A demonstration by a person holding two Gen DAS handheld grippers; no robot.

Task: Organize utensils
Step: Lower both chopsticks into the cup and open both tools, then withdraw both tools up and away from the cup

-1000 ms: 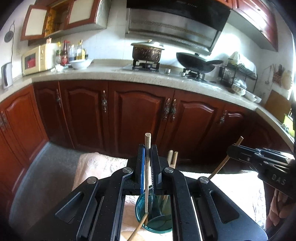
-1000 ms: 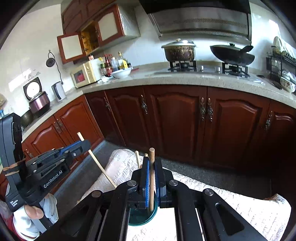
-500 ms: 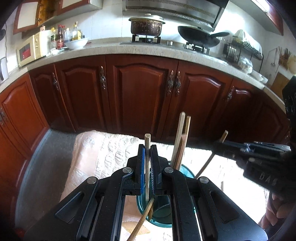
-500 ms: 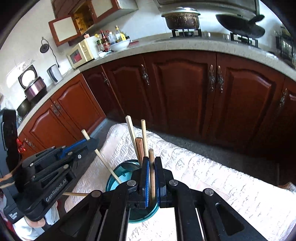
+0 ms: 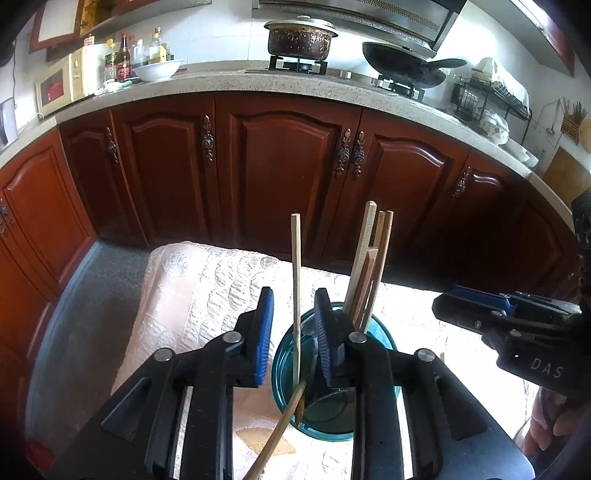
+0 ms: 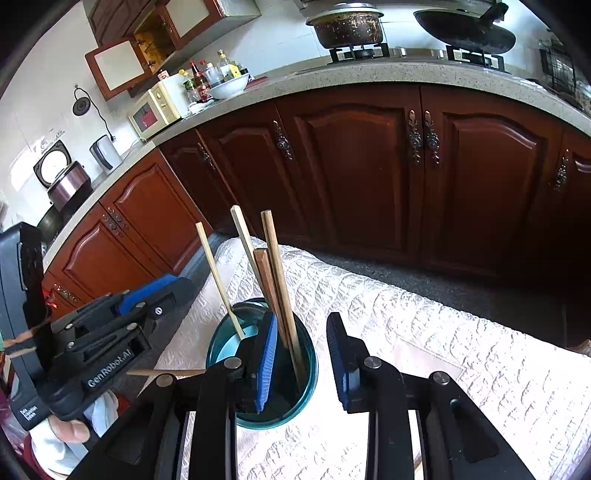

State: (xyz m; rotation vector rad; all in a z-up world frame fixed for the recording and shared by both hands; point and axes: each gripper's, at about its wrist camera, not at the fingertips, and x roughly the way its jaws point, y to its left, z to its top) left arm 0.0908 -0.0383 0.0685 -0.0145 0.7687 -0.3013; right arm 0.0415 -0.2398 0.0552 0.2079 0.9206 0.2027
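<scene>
Left claw (image 5: 293, 332): black plastic arms, ribbed blue pads, jaws opening. A thin pale wooden chopstick (image 5: 296, 288) stands between them, no pad pressing it, its lower end down in the cup (image 5: 384, 338). Right claw (image 6: 301, 354): same build, jaws opening, nothing clearly between the pads; it hangs over the cup's right rim. The cup is round, translucent teal, smooth-walled, and sits on a quilted cream cloth (image 6: 424, 317) with a puffy stitched pattern. Inside it a bunch of sticks (image 6: 275, 273) leans together, square-cut tips, one pale, the others darker brown wood. A loose stick (image 5: 275, 435) lies slanted across the cup's near rim in the left view. Beyond the cloth: grey speckled floor (image 5: 96, 295), then glossy red-brown cabinets (image 6: 354, 166) with arched panels and ornate metal handles. On the granite counter (image 6: 369, 75) sit a pot (image 6: 349, 26), a black wok (image 6: 465, 31) and a white bowl (image 6: 231, 86).
</scene>
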